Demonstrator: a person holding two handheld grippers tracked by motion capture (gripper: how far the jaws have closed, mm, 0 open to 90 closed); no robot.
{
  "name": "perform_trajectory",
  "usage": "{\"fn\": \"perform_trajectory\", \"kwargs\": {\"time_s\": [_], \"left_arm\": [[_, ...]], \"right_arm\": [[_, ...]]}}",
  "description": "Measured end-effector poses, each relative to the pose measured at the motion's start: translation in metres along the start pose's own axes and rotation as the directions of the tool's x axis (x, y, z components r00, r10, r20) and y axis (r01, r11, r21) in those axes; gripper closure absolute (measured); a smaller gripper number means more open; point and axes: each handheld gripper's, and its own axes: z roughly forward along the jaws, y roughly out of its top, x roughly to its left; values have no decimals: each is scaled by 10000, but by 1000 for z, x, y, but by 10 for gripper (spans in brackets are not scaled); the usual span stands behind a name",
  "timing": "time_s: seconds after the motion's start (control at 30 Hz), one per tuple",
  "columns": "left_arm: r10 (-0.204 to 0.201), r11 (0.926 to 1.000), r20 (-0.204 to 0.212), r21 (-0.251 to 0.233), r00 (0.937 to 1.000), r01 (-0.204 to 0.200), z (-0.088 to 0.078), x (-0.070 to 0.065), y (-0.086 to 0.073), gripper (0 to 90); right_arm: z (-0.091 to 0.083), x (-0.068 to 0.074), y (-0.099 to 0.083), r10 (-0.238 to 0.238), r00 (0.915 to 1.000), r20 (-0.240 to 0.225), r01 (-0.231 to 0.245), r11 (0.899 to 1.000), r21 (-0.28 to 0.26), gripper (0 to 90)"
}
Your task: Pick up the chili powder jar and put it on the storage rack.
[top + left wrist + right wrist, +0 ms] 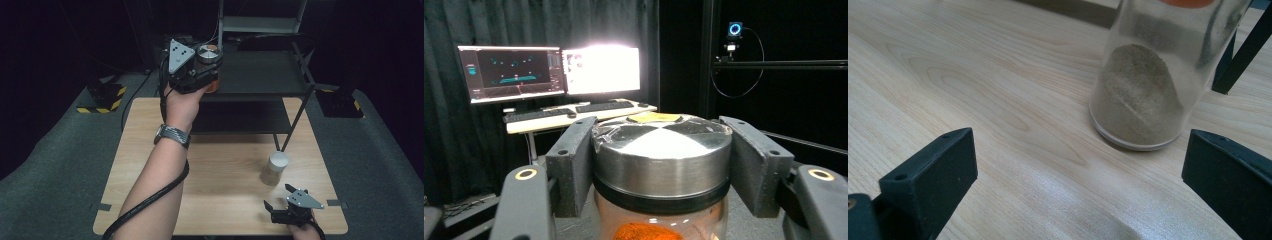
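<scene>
At upper centre of the high view, the left gripper [207,62] is raised over the dark shelf [260,75], its jaws clamped on a jar [210,55] with a round brushed-metal lid. The left gripper view has that jar [661,165] at centre between the two black jaws, which press the lid's sides; below the lid come a black band, clear glass and something orange inside. That view also takes in two monitors [549,70] and a keyboard desk [574,112] at upper left.

Lower right in the high view, the right gripper [280,202] rests on the pale wood table [220,165], jaws spread wide. A second jar [275,167], white-capped, stands just beyond it. The right gripper view shows this jar [1153,90] at upper right, clear-walled, holding tan powder, ahead of the jaws and untouched.
</scene>
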Motion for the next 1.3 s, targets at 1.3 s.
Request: {"fn": "perform_trajectory", "kwargs": {"time_s": [1.3], "left_arm": [[-499, 9988, -348, -15, 9981, 498, -1, -3, -13, 215]], "right_arm": [[0, 2, 0, -50, 10000, 61, 50, 10000, 23, 2]]}}
